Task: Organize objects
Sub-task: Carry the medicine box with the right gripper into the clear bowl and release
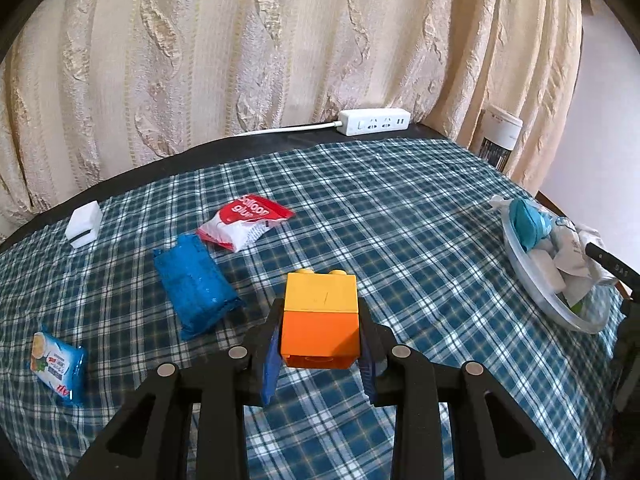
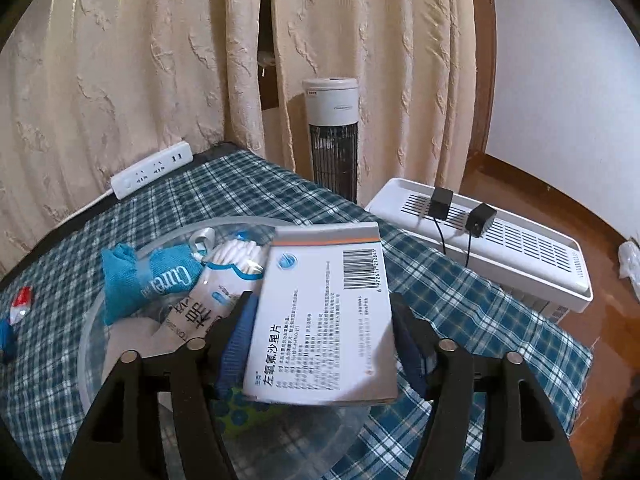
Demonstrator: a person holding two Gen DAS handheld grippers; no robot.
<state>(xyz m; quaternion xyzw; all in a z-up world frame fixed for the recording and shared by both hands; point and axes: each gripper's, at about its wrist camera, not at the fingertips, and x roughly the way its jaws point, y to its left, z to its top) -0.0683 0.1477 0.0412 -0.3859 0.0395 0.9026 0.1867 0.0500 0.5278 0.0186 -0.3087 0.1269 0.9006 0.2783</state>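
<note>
Your left gripper [image 1: 320,320] is clamped tight on the toy block [image 1: 320,316], its blue pads pressing the orange lower half from either side. The block is held above the checked cloth [image 1: 400,208], its long axis running toward twelve o'clock, yellow half and studs pointing away from you.

In that same view, going left to right: a blue-and-white packet [image 1: 58,364] lies at nine o'clock from the block, a white box [image 1: 84,222] at ten o'clock near the cloth's far edge, a blue pouch [image 1: 194,286] just beside the block on its left with its long axis toward twelve, and a red-and-white balloon glue bag [image 1: 246,222] touching the pouch's far end. A white power strip [image 1: 374,122] sits at twelve o'clock by the curtain. The clear bowl [image 1: 532,284] is at two to three o'clock, well apart.

Your right gripper [image 2: 320,328] stands about half open, with the medicine box [image 2: 324,316] between its fingers. The left pad [image 2: 236,340] meets the box's edge; whether the right one presses it you cannot tell. The box is over the bowl, tilted, long axis toward one o'clock, barcode end away from you. A teal cloth bundle [image 2: 132,280] and a pack of cotton swabs [image 2: 236,256] lie in the bowl at ten to eleven o'clock.
</note>
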